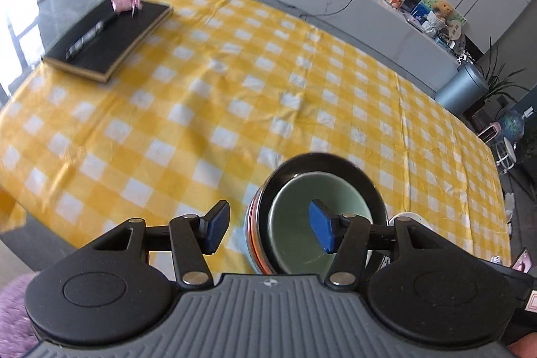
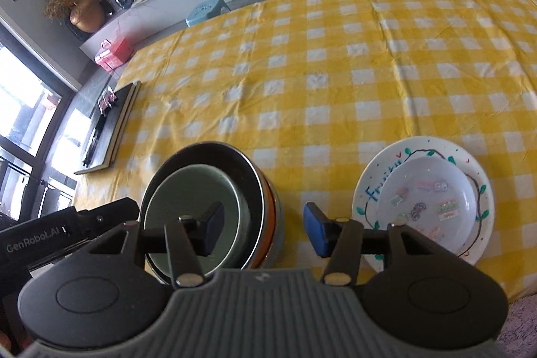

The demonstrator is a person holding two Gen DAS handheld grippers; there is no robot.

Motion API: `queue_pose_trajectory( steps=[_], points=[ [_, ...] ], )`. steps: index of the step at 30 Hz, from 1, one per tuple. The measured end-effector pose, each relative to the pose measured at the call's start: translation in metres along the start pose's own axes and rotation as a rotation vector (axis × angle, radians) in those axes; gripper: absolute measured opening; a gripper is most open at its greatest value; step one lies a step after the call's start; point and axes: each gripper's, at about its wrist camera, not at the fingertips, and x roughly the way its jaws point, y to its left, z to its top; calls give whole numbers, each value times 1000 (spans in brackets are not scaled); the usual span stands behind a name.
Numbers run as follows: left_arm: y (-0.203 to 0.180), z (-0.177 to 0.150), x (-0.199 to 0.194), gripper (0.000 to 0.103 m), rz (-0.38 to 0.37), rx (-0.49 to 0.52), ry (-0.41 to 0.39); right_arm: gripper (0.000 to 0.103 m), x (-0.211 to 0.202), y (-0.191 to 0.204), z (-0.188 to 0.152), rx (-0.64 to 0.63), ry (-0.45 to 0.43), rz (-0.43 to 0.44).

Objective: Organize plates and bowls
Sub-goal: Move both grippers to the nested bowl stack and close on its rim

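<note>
A counter in yellow checked cloth. At its near edge, a green bowl nests in a dark bowl; right of them, a small plate rests on a painted plate. Both the left hand-held gripper and the right hand-held gripper hover above, jaws apart, empty.

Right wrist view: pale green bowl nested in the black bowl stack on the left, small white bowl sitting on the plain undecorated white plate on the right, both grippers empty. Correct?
One error: the white plate is not plain. The right wrist view shows blue lettering and a drawn vine with green leaves around it. The rest holds: pale green bowl nested in the black bowl stack, small white bowl on the plate, left gripper and right gripper empty.
</note>
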Motion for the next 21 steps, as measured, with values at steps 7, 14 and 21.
queue_pose_trajectory(
  steps=[7, 14, 21],
  points=[
    [19, -2, 23, 64, -37, -93, 70, 52, 23, 2, 1, 46, 59, -2],
    [24, -4, 39, 62, -61, -118, 108, 51, 41, 2, 1, 66, 97, -12],
    [22, -6, 51, 56, -60, -102, 130, 50, 48, -9, 3, 116, 110, 8]
  ],
)
